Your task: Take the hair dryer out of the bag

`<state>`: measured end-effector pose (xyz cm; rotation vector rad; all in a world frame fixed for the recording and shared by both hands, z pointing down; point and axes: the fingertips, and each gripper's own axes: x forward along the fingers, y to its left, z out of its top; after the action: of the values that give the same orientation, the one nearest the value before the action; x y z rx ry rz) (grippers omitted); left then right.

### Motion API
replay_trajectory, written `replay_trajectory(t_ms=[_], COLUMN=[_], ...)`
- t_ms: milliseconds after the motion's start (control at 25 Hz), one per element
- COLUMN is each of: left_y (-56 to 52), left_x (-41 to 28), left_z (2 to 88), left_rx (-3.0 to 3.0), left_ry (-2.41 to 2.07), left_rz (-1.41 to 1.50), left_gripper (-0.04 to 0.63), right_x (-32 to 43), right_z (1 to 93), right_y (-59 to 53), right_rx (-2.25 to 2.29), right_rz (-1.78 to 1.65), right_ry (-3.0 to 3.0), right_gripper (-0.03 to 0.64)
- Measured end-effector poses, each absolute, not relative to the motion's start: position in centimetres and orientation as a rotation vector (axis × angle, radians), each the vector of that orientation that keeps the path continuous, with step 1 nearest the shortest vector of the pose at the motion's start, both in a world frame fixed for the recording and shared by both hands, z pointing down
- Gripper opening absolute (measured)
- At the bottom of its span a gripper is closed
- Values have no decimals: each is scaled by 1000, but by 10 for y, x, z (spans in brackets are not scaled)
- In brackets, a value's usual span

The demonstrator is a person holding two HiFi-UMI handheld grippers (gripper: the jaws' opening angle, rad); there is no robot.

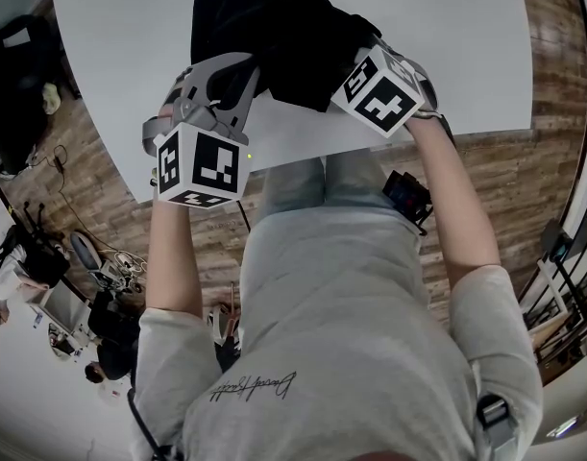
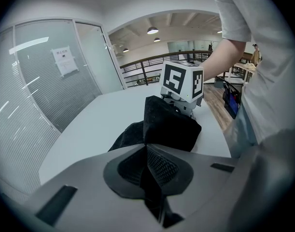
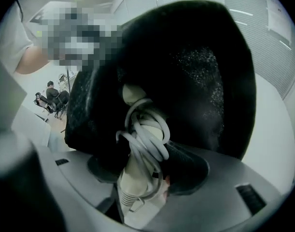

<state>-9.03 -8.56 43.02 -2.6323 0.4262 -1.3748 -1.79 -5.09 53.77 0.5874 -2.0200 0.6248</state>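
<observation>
Hair dryer (image 3: 135,178) is lying inside the open mouth of the black bag (image 1: 274,36), pale handle end pointing out toward the right tongs (image 3: 142,170), with its grey cord (image 3: 148,134) wound in loose loops around the handle. The bag is resting on the white surface (image 1: 447,27), close to its near edge, just in front of the person.

The right tongs are standing wide at the bag's right side. The handle and cord are sitting between the two pads, but I am not seeing the pads pressing on them, so I am reading this as a reach and not a grip. The left tongs (image 2: 146,151) are pinched narrow on a fold of the bag's fabric at its left side, holding the opening up.

Several things are looking risky from here:
- The pads may be closing on the slack cord loops instead of the firm handle. The dryer would then be hanging by the cord and could be slipping free partway out.
- A loop may be catching on the bag's rim during the pull, dragging the whole bag along.
- The left pinch is holding only soft cloth. If it is giving way, the mouth will be collapsing over the dryer.
- With the bag sitting so near the surface's near edge, a hard tug toward the person could be tipping it off.
</observation>
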Motion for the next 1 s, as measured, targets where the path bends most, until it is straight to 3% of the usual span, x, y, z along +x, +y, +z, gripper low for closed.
replay_trajectory(t_ms=[1000], left_y=[-84], left_x=[-94], left_z=[433], left_rx=[-2589], left_ry=[423], left_rz=[-1398], left_gripper=[18], right_x=[-8], right_z=[486], right_y=[-24], right_rx=[631], right_rz=[746], right_ry=[-2140], right_gripper=[238])
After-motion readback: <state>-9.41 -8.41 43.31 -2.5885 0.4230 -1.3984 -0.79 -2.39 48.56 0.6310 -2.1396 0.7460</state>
